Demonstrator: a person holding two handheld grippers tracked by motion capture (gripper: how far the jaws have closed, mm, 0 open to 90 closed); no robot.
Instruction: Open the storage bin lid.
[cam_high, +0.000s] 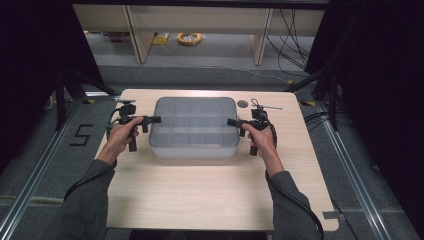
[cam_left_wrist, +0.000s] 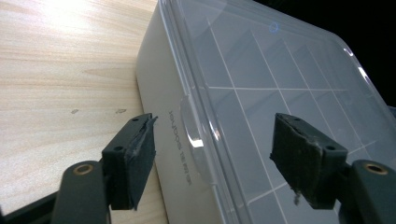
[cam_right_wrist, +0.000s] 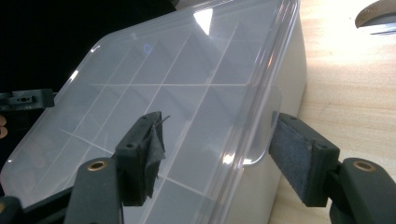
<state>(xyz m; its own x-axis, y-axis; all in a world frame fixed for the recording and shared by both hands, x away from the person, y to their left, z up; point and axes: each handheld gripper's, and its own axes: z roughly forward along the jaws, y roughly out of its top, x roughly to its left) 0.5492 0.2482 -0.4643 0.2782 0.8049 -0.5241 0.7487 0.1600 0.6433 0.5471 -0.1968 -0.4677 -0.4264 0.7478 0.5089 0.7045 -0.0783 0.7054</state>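
The left gripper (cam_high: 156, 119) was positioned at the left short side of the compartment box (cam_high: 195, 127), with its jaws parted to a moderate width. In the left gripper view, the jaws straddled the lid tab (cam_left_wrist: 192, 125) on that side: one pad (cam_left_wrist: 140, 156) was seen beside the box wall, the other pad (cam_left_wrist: 299, 156) above the clear lid (cam_left_wrist: 280, 84). No contact between pads and box could be made out.

The right gripper (cam_high: 231, 122) was positioned at the opposite short side, its jaws likewise parted to a moderate width. In the right gripper view, the jaws straddled the right lid tab (cam_right_wrist: 264, 135), one pad over the lid, the other outside the wall above the table (cam_right_wrist: 355, 93). The pads were seen just beside the tab; contact could not be confirmed.

The box was located at the centre of the far half of the table (cam_high: 210, 195), lid on, long sides parallel to the near edge. A round hole (cam_high: 243, 104) in the tabletop was located just beyond the far right corner of the box. Bare wood was seen on both short sides of the box, and a wide area lay between the box and the near edge. Beyond the far edge, floor and shelf legs (cam_high: 140, 40) were seen.
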